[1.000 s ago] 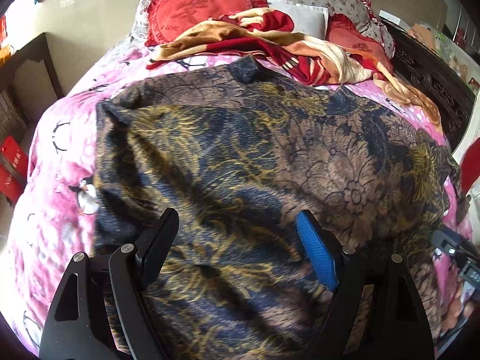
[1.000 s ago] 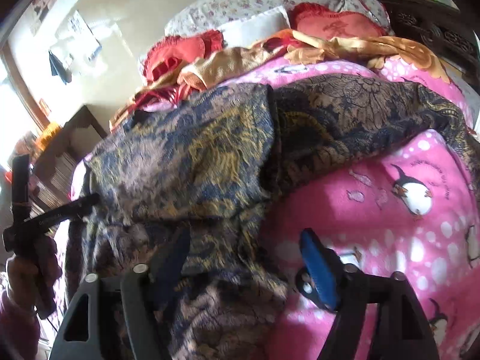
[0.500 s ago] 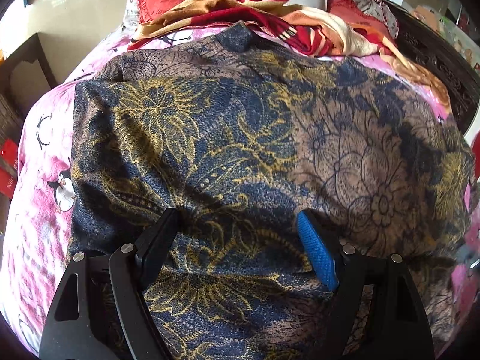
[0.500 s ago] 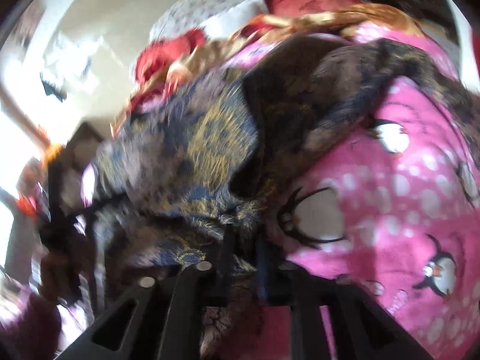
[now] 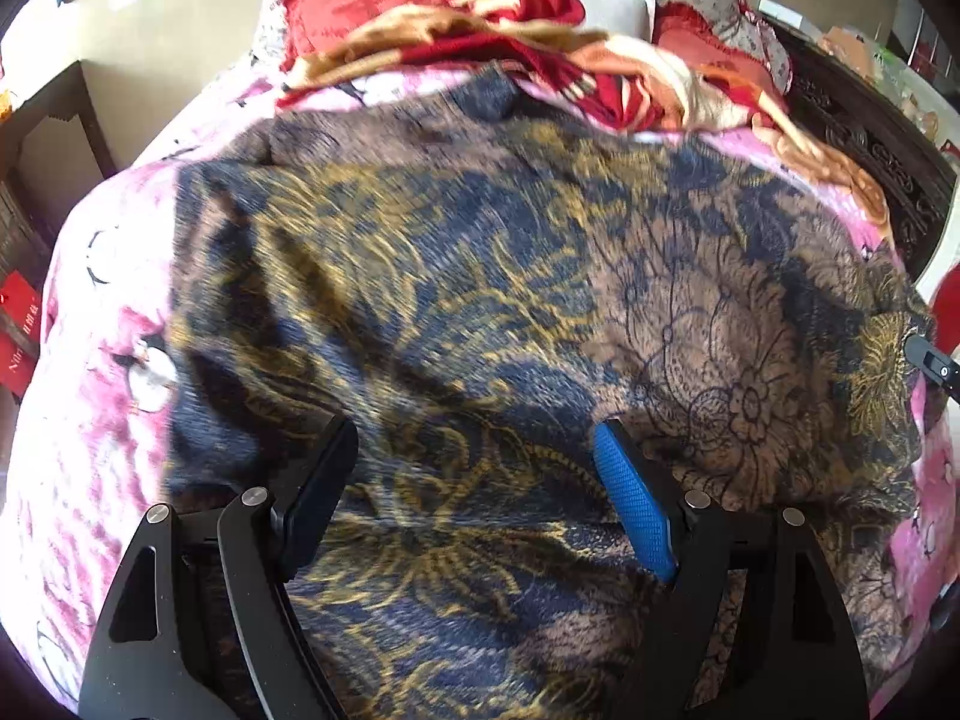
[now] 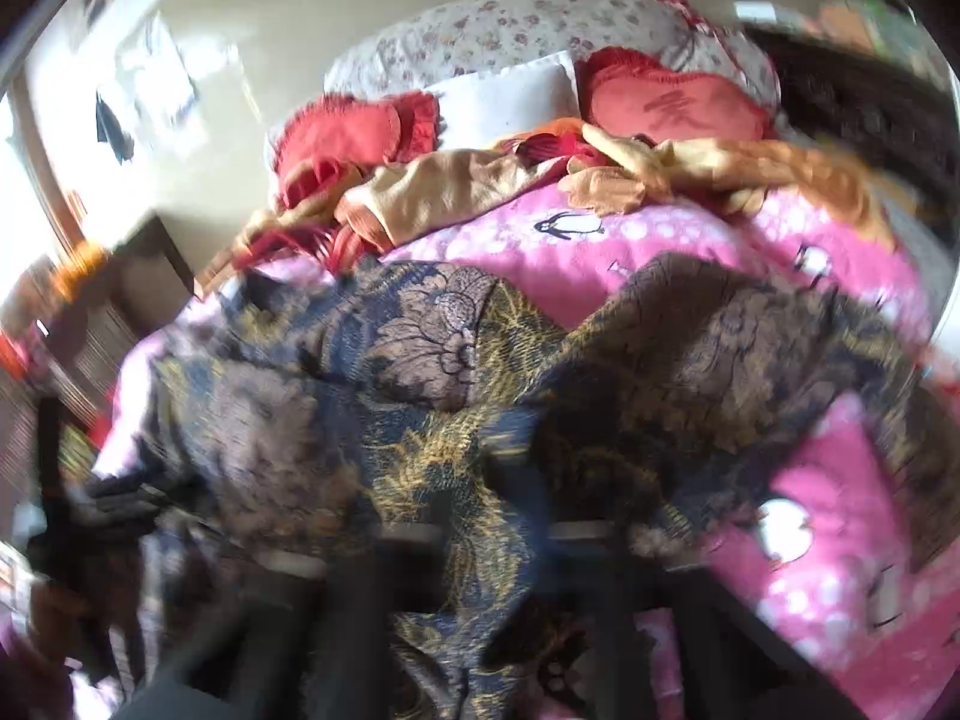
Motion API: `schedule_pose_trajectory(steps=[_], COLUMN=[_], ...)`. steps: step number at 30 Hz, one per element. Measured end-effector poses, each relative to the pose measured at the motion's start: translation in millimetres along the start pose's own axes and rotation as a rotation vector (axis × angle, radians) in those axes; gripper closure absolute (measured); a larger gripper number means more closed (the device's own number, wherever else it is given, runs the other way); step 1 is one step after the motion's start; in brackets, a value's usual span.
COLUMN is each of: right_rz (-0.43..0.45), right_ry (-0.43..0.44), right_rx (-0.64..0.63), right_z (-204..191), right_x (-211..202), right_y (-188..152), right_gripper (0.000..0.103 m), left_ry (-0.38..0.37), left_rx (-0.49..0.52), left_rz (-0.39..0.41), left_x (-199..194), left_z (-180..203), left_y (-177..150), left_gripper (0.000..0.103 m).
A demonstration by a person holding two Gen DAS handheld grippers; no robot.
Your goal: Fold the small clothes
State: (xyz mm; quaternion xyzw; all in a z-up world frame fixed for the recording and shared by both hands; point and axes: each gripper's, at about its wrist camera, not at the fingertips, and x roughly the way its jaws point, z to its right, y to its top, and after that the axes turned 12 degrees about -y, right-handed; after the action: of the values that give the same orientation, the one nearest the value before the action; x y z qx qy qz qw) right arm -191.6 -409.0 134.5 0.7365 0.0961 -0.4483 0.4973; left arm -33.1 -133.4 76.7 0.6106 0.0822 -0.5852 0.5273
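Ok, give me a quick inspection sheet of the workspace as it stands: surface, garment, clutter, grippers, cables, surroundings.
Surface: bed under a pink penguin blanket.
Job's things: one dark floral garment, blue, gold and brown, spread over the blanket; its near right part is bunched and lifted in the right wrist view.
Clutter: red and gold blanket heaped at the head of the bed; red cushions; floral pillow.
Grippers: left gripper open, hovering over the garment; right gripper blurred, shut on a fold of the garment.
Cables: nothing seen.
Surroundings: dark carved headboard on the right, dark wooden furniture on the left, pale wall behind.
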Motion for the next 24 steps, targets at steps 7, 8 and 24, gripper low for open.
schedule_pose_trajectory(steps=[7, 8, 24], right_rz=[0.104, 0.083, 0.028], right_ry=[0.151, 0.138, -0.108], right_rx=[-0.010, -0.010, 0.418], right_z=[-22.1, -26.3, 128.0], right_x=[-28.3, -17.9, -23.5], right_y=[39.7, 43.0, -36.7], right_gripper=[0.102, 0.102, 0.035], left_ry=[-0.028, -0.029, -0.036], left_rx=[-0.066, -0.065, 0.010], left_rz=[0.083, 0.079, 0.035], left_x=[-16.8, -15.9, -9.2], left_z=[-6.5, -4.2, 13.6], left_y=[13.3, 13.3, -3.7], left_gripper=[0.022, 0.022, 0.022])
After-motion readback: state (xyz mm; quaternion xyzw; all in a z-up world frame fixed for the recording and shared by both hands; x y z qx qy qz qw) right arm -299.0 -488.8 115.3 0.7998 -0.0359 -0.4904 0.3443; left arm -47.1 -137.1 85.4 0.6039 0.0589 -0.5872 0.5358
